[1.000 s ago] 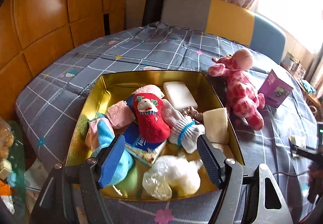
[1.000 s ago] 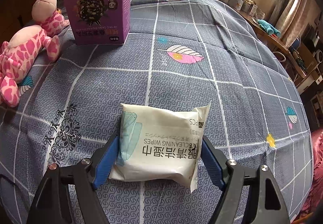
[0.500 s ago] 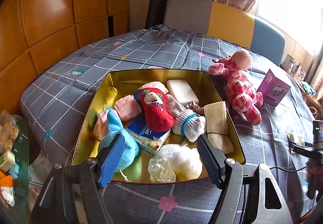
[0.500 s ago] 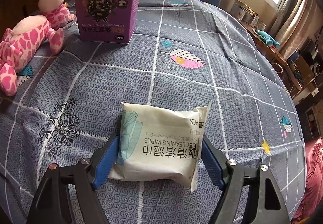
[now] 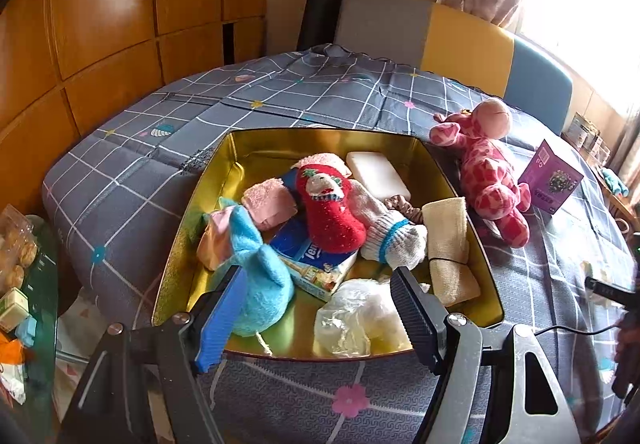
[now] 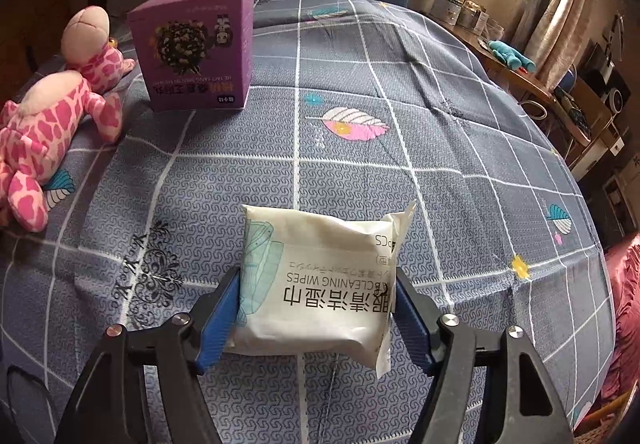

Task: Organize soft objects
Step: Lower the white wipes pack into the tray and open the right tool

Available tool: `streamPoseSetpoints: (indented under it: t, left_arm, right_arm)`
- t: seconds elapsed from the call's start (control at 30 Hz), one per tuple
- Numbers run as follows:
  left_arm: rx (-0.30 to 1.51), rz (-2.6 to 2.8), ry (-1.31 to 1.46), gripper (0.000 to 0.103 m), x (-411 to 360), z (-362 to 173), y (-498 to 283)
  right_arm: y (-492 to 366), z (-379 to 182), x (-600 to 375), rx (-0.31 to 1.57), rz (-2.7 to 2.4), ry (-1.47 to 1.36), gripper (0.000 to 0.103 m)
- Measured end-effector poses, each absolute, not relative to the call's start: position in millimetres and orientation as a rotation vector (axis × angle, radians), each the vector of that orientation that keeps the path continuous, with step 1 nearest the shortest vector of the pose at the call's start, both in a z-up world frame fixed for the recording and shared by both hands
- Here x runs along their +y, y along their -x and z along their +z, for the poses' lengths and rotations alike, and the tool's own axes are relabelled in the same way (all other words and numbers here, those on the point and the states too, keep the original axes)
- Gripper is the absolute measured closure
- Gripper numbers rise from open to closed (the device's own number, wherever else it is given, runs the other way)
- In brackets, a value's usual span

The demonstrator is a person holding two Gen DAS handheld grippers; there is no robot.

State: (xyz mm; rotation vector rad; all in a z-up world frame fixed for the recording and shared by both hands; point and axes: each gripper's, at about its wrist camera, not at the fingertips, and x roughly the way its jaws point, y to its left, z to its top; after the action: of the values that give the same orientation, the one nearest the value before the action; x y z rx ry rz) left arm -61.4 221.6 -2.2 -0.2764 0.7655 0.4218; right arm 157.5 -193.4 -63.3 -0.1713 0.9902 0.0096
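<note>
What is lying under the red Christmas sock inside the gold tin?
The red sock lies in the gold tin, overlapping a blue tissue packet and a white glove; pink cloth peeks out beside it. What lies directly beneath its middle is covered.

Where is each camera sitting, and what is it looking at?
Left wrist: sits on the left gripper, looking down along its open fingers at the gold tin full of soft things; only the gripper shows.
Right wrist: sits on the right gripper, looking down at the wipes pack between its closing fingers, whose pads press its sides; only the gripper shows.
Shared: both see the pink giraffe toy, the purple box and the checked cloth.
</note>
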Motion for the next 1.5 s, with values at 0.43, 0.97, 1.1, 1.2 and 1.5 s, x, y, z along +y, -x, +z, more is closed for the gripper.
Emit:
streamPoseSetpoints:
  t: [0.43,0.97,1.1,1.2,1.5]
  left_arm:
    - [0.750,0.505,0.314,0.029,251,-7,78]
    - [0.748,0.543,0.327,0.029,267,-9,87]
    - [0.751,0.549,0.336,0.029,269,-11,88]
    - [0.756,0.557,0.340,0.029,271,-13,88]
    - [0.753,0.566,0.350,0.028,275,-14,89]
  right_arm:
    - [-91,-2,-45,0.856,0.496,0.272,0.031]
    - [-55,-27,135,0.868,0.745,0.410,0.030]
    - [-60,-50,148,0.901,0.717,0.447,0.028]
    - [-60,-53,153,0.873,0.693,0.453,0.025]
    - [-57,-48,140,0.884,0.699,0.402,0.021]
